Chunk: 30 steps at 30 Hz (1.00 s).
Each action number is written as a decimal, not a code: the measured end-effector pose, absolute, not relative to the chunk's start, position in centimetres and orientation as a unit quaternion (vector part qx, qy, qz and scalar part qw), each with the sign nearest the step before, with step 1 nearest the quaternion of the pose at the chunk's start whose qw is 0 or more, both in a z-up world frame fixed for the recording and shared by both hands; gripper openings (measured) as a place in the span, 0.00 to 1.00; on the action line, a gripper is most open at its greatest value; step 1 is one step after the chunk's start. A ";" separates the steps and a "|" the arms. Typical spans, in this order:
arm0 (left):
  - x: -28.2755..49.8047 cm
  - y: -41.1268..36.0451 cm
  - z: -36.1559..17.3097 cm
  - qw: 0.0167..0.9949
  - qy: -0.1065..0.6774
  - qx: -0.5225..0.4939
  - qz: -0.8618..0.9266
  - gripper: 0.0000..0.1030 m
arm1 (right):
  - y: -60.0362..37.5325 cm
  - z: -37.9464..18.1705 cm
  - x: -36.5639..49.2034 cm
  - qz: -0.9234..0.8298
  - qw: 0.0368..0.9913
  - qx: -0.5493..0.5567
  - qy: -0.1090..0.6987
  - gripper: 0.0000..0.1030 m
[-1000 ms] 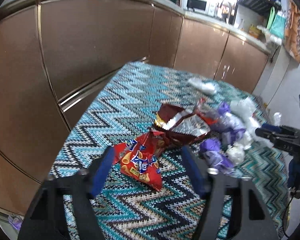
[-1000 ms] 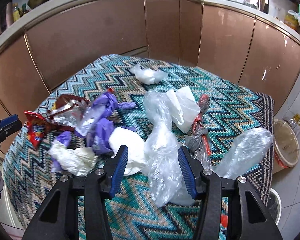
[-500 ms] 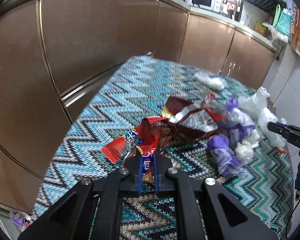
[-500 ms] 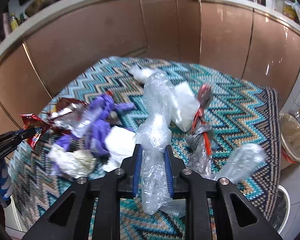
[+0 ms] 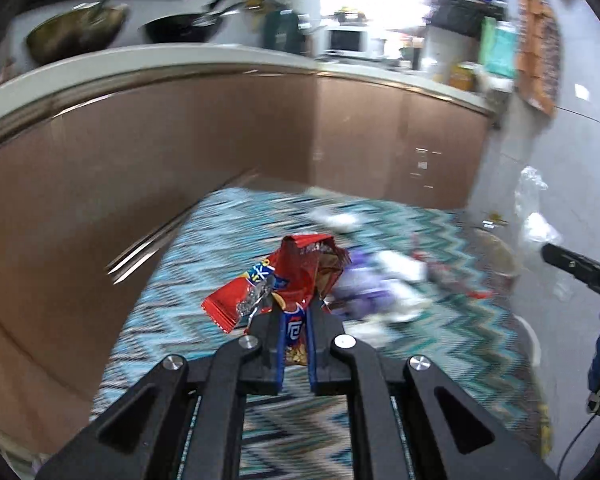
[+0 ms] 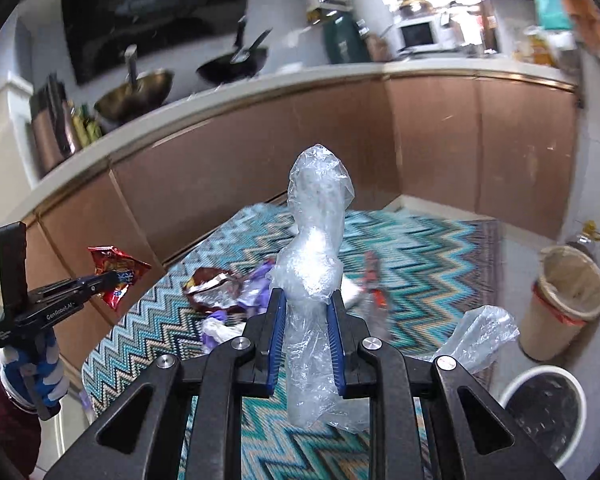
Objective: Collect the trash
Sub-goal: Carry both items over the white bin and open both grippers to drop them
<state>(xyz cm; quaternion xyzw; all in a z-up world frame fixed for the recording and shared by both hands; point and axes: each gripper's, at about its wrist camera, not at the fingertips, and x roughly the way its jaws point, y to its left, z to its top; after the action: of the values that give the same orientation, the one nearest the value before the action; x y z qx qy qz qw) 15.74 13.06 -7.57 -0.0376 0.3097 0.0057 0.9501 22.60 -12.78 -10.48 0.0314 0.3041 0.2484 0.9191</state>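
My left gripper (image 5: 295, 312) is shut on a red snack wrapper (image 5: 284, 280) and holds it up above the zigzag-patterned table (image 5: 440, 360). It also shows in the right wrist view (image 6: 100, 278), with the wrapper (image 6: 116, 270) at its tip. My right gripper (image 6: 306, 300) is shut on a clear plastic bag (image 6: 316, 240) and holds it upright above the table. More trash lies on the table: a dark red foil wrapper (image 6: 210, 286), purple wrappers (image 5: 364, 288) and another clear bag (image 6: 476, 332).
A tan waste bin (image 6: 568, 300) and a white bin with a dark liner (image 6: 544, 412) stand on the floor to the right of the table. Brown kitchen cabinets (image 6: 260, 160) run behind the table, with pans on the counter.
Both grippers closed on their items about half a second ago. Since then both have lifted, raising the red wrapper and the clear bag off the table.
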 end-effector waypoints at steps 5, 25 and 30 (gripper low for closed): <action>18.1 4.2 -6.4 0.944 0.313 -0.017 -0.106 0.07 | -20.1 -9.9 19.5 0.164 0.941 0.056 0.290 0.20; 30.9 -30.5 -15.5 0.836 0.447 0.049 -0.314 0.09 | -39.9 -21.3 22.8 -0.061 0.918 0.148 0.363 0.30; 33.3 -32.6 -19.0 0.813 0.484 0.035 -0.323 0.10 | -41.8 -23.5 24.4 -0.083 0.909 0.153 0.378 0.45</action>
<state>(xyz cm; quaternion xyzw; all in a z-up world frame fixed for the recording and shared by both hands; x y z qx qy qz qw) 33.26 -32.63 -18.98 0.0351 0.4839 -0.3230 0.8126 24.43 -41.79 -23.52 0.1525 0.3782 -0.0827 0.9093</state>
